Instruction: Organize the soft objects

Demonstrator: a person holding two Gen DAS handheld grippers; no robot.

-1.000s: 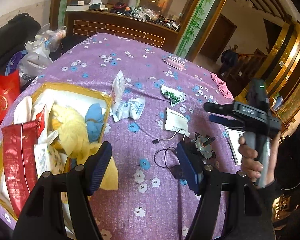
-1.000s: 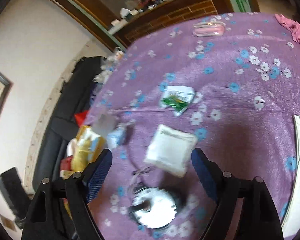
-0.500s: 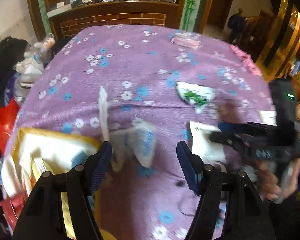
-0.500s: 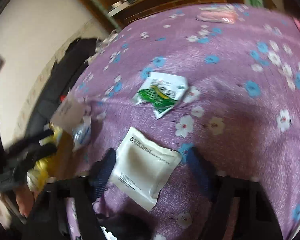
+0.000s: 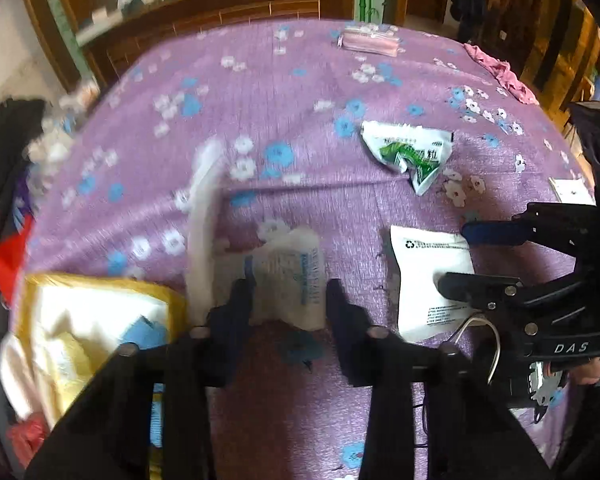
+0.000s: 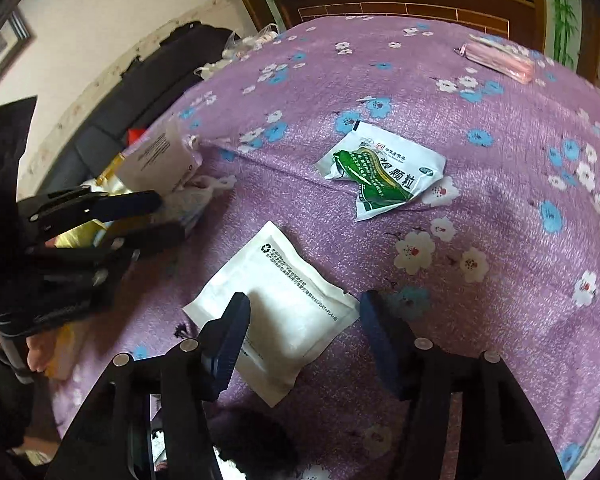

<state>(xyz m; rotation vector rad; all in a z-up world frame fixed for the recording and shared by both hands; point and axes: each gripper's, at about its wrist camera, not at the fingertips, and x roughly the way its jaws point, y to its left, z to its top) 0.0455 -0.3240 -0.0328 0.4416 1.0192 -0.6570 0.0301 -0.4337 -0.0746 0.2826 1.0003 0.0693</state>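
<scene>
On the purple flowered tablecloth [image 5: 300, 92] my left gripper [image 5: 290, 292] is closing its jaws on a crumpled white packet with blue print [image 5: 288, 264]; the pads touch it on both sides. The right wrist view shows that gripper [image 6: 172, 216] at the left, tips at the same packet [image 6: 192, 200]. My right gripper [image 6: 304, 312] straddles a flat white pouch [image 6: 284, 304] that lies on the cloth. Its jaws are opening and the pads do not press the pouch. From the left wrist view this gripper [image 5: 452, 256] hovers over the pouch [image 5: 420, 264].
A green-and-white sachet [image 6: 384, 172] lies beyond the pouch. A pink packet [image 5: 370, 40] and a pink cloth [image 5: 500, 72] sit at the far edge. A yellow-rimmed box [image 5: 100, 284] of soft items stands at the left, a tall white wrapper [image 5: 204, 232] beside it. A metal part with wires [image 5: 544, 380] lies near the right hand.
My left gripper swung from the yellow box to the crumpled packet, dropped, and its jaws narrowed around it. My right gripper came down over the white pouch with narrower jaws.
</scene>
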